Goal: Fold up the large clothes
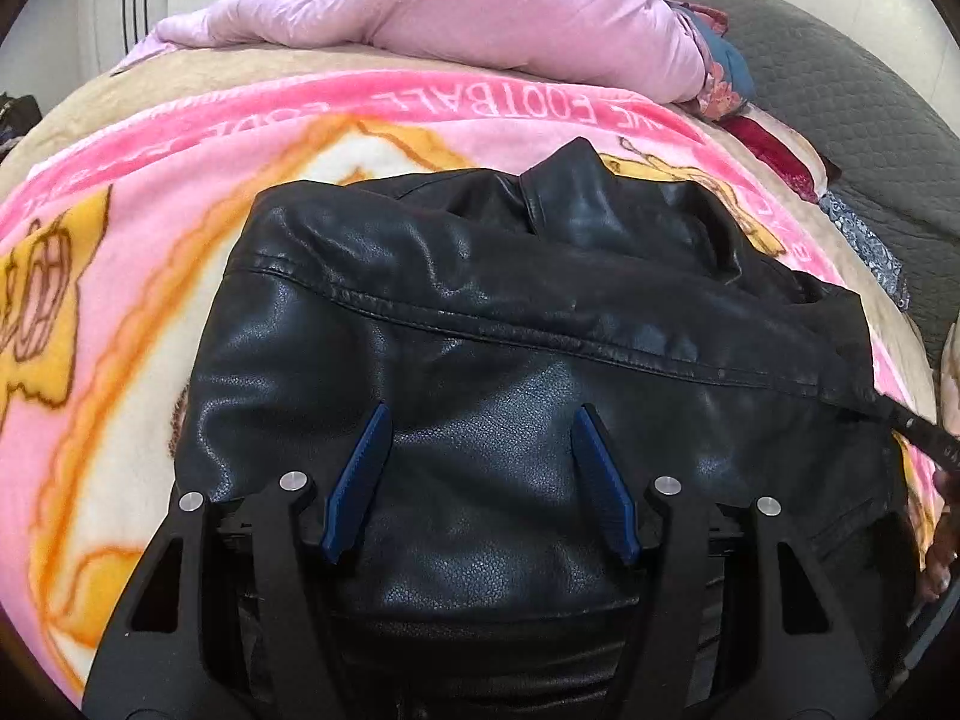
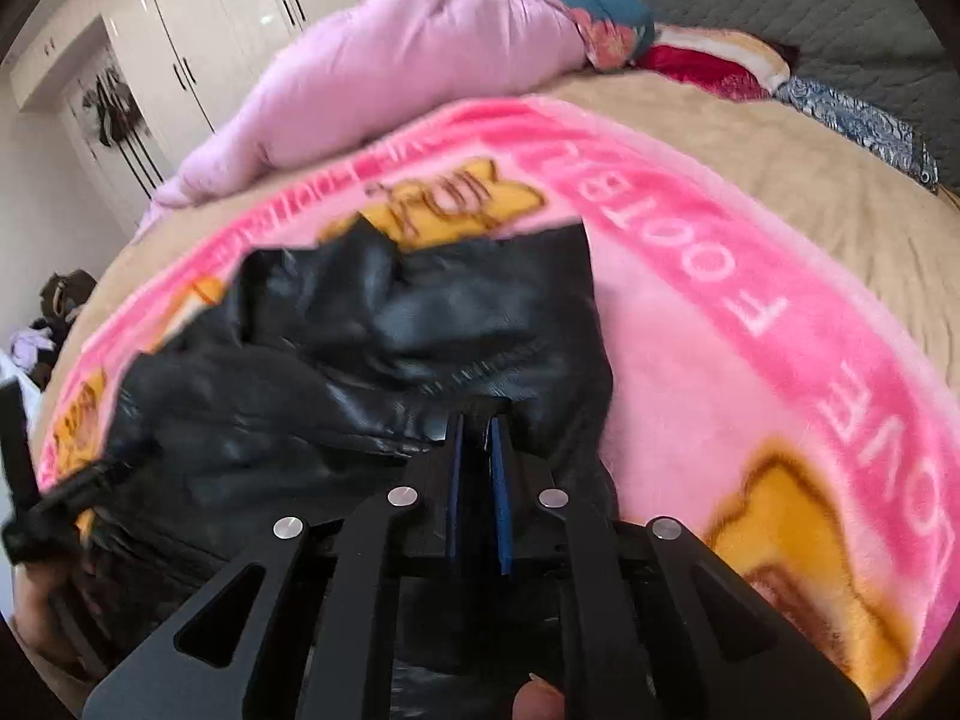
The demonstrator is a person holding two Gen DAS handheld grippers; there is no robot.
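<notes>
Between your left gripper (image 1: 480, 420)'s wide-spread, empty jaws lies the black leather jacket (image 1: 510, 330) on the pink blanket (image 1: 120, 240), while your right gripper (image 2: 477, 420)'s jaws pinch a jacket edge, motion-blurred, its lower hem hidden behind them.

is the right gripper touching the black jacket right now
Touching. The right wrist view shows the right gripper with its jaws closed on a fold of the black leather jacket.

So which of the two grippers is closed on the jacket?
The right gripper: its fingers pinch the black leather jacket. The left gripper is open above it.
</notes>
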